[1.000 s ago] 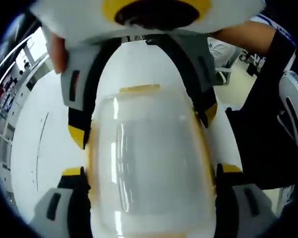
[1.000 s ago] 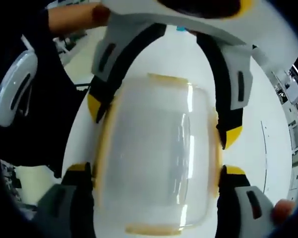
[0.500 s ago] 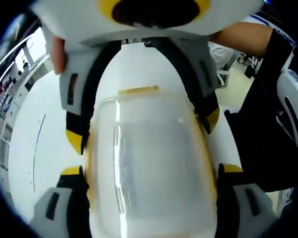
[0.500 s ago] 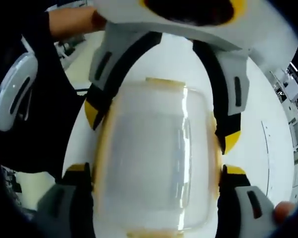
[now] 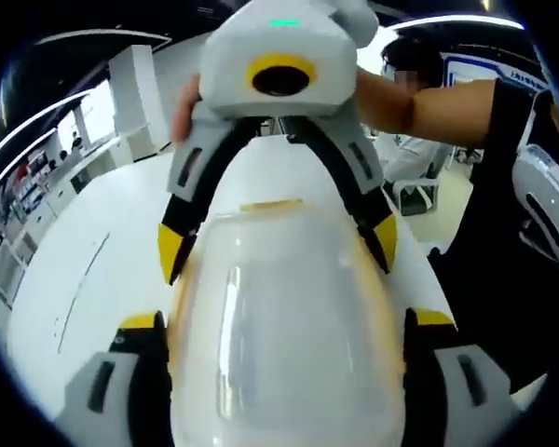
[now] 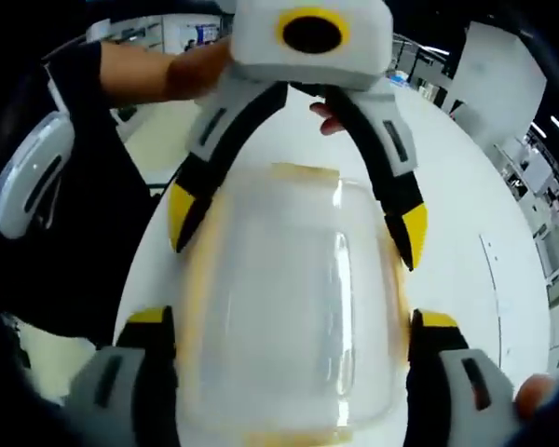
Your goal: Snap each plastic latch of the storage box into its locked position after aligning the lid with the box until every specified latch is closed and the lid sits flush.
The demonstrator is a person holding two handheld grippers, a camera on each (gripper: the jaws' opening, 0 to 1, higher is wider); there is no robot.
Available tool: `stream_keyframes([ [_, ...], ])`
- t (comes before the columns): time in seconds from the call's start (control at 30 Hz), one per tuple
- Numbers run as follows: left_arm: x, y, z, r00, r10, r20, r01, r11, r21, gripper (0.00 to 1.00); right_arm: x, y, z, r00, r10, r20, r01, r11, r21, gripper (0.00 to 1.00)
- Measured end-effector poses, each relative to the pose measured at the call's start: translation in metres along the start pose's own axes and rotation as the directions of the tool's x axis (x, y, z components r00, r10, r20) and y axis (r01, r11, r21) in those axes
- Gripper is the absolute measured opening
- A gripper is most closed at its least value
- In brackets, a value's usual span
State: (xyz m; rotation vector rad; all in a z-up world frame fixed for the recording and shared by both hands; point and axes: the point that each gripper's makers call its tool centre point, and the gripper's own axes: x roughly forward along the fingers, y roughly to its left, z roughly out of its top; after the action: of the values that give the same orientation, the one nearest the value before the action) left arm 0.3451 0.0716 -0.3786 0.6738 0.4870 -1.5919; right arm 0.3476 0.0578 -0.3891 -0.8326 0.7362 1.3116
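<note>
The storage box [image 5: 284, 326] with its translucent lid [image 6: 293, 307] rests on the white table [image 5: 84, 279], between the spread jaws of the left gripper [image 5: 284, 326] and right gripper [image 6: 293, 331]. Latch detail is blurred; near edge is cut off

A big open lab or office is stretching around this white table [image 5: 93, 270], with ceiling light strips [image 5: 447, 19], an office chair [image 5: 412, 196] and shelving [image 6: 531, 177] showing behind.
</note>
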Motion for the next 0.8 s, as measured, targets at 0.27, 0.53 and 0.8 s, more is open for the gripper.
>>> stream_keyframes([
  [0.27,-0.036,0.017,0.001,0.976,0.193,0.103,-0.184,0.979,-0.086,1.0,-0.029,-0.006,0.023,0.959,-0.203,0.2,0.2,0.979,0.035,1.0],
  [0.53,-0.092,0.019,-0.013,0.816,0.445,0.37,-0.323,0.881,-0.346,1.0,-0.067,-0.006,-0.001,0.753,-0.453,0.477,0.313,0.884,0.347,1.0],
  [0.8,-0.1,0.005,-0.044,0.712,0.573,0.406,-0.379,0.8,-0.465,1.0,-0.078,0.002,-0.021,0.556,-0.617,0.558,0.338,0.78,0.526,1.0],
])
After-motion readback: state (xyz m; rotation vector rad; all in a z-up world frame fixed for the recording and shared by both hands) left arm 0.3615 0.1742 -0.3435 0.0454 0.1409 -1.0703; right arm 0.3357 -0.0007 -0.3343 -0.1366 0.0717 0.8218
